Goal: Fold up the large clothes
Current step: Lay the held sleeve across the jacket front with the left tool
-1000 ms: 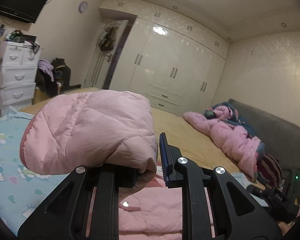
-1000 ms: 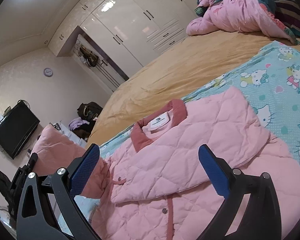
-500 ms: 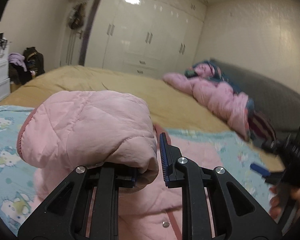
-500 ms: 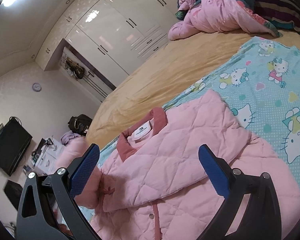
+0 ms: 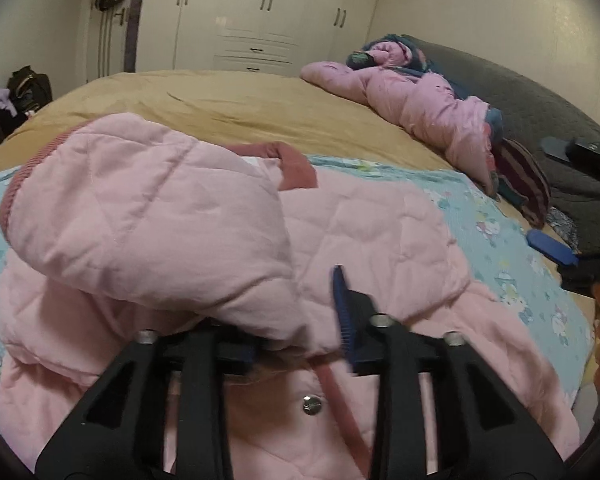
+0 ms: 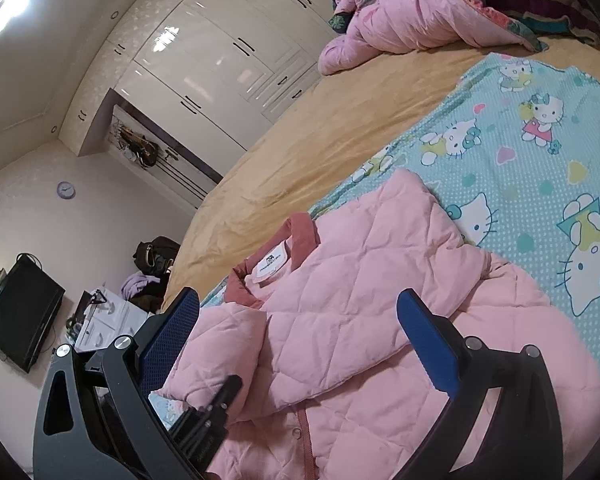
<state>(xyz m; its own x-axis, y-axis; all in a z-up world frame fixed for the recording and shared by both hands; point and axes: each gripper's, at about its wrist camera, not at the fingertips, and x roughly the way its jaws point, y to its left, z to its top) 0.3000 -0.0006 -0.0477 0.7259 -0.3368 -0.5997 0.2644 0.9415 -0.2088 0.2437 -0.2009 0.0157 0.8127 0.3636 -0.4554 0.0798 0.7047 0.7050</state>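
Over the last second the left gripper [image 5: 300, 320] has carried the pink quilted sleeve with its darker ribbed cuff [image 5: 148, 216] from out beside the bed to a place over the body of the pink quilted padded jacket [image 5: 380, 232]. A second ago the view past the jaws showed wardrobe and drawers; now it shows the jacket's chest, its dusty-rose collar [image 5: 296, 164] and a snap button [image 5: 312, 405] just below the jaws. This suggests the sleeve fold across the front is nearly made, with only the lowering and letting go left.

The left jaws are closed narrowly on the sleeve: the fabric bulges up and forward over the left finger and hides its tip, while the blue-padded right finger [image 5: 342, 312] stands bare beside the bunched cloth. The cuff end hangs beyond and to the left of the jaws, above the jacket's near shoulder.

The right gripper [image 6: 296, 344] holds nothing; its jaws stand wide apart, and the jacket lies spread between and beyond them on the cartoon-cat printed turquoise sheet [image 6: 540, 160] covering the bed. In that view the carried sleeve [image 6: 216, 352] sits beside the left blue pad, with the black tip of the left gripper beneath it. The jacket's other sleeve already lies folded across the chest, ahead of the jaws.
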